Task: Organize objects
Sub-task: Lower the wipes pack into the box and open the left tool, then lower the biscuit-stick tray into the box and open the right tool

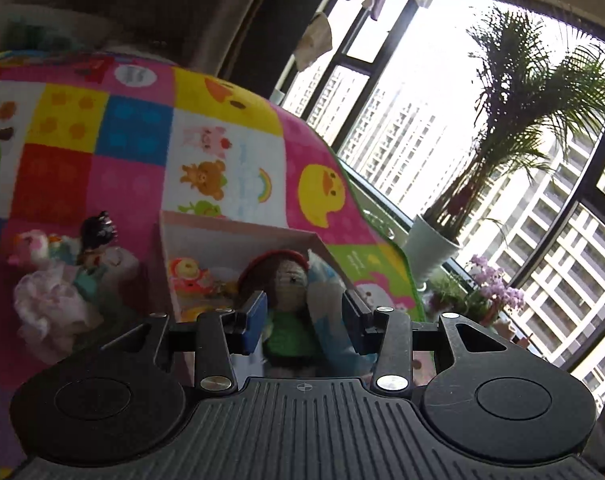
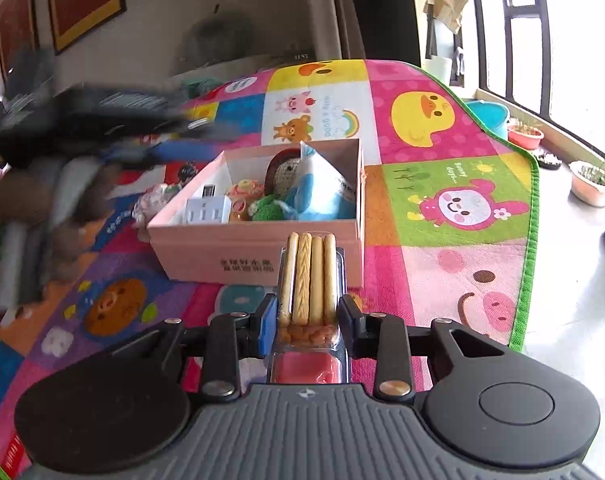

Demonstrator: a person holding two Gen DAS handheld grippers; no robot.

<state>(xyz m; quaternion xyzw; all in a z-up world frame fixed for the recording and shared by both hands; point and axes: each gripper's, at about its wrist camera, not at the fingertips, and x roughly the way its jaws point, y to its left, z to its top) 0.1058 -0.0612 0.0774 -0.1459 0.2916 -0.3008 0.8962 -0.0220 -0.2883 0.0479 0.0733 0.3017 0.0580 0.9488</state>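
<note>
Clear plastic biscuit-stick snack tray (image 2: 308,280), light and crushable, is clamped sidewise by right gripper (image 2: 308,312); pink cardboard box (image 2: 262,248) at twelve o'clock; left gripper (image 1: 304,312) released.

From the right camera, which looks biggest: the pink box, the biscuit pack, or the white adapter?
1. Pink box.
2. Biscuit pack, though it sits close to the lens in the right hand-held gripper, so it looks inflated.
3. White adapter.

my right gripper (image 2: 307,316), clamped on the biscuit-stick pack (image 2: 308,280), faces the pink box (image 2: 258,248) at 12 o'clock; its near wall blocks a level path. inside, the crochet doll (image 2: 280,172), blue plush (image 2: 322,192) and white adapter (image 2: 206,210) crowd it. bare play mat (image 2: 442,272) lies open at 2 o'clock.
</note>
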